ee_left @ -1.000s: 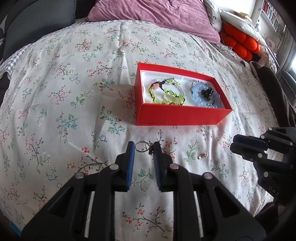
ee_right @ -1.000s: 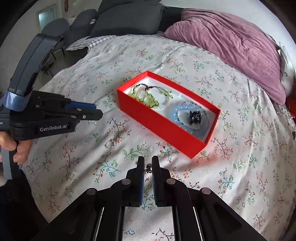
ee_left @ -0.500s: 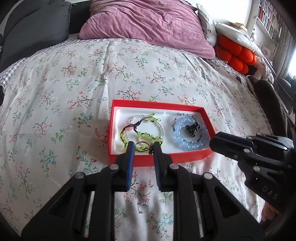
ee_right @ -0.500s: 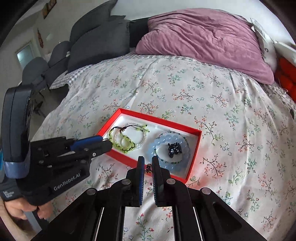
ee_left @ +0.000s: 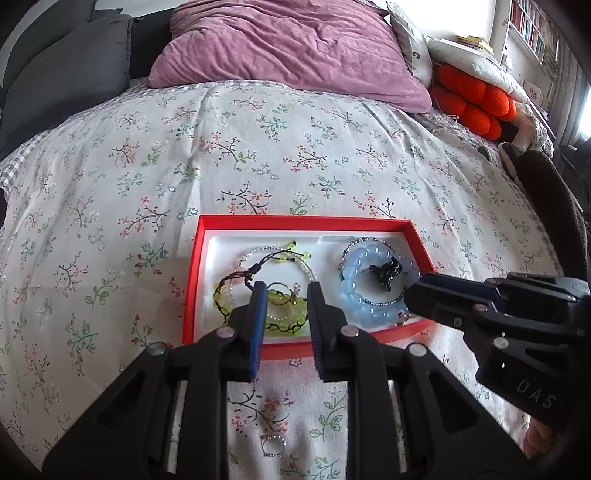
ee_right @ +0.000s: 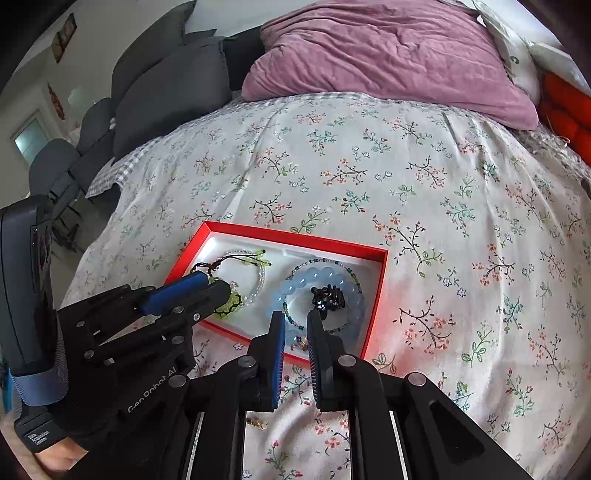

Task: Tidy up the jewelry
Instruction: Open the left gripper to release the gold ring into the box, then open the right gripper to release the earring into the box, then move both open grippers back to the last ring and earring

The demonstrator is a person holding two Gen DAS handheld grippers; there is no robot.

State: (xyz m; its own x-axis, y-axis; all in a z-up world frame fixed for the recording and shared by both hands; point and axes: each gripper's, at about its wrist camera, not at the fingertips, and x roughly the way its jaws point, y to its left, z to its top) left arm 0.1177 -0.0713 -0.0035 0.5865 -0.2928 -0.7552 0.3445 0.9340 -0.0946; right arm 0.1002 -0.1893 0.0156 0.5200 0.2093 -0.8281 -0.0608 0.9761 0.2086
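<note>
Risk is a bounce-out: both my claws, left claw (ee_left: pixel 284 291) and right claw (ee_right: pixel 295 319), are opening narrowly, jaws just parting, above the red box (ee_left: pixel 236 221); earrings (ee_right: pixel 299 343) under the right could snag beads.

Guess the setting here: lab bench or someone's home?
Most likely a home bedroom: the red box of jewelry sits on a bed with a floral cover, a purple pillow at its head, bookshelves behind.
</note>
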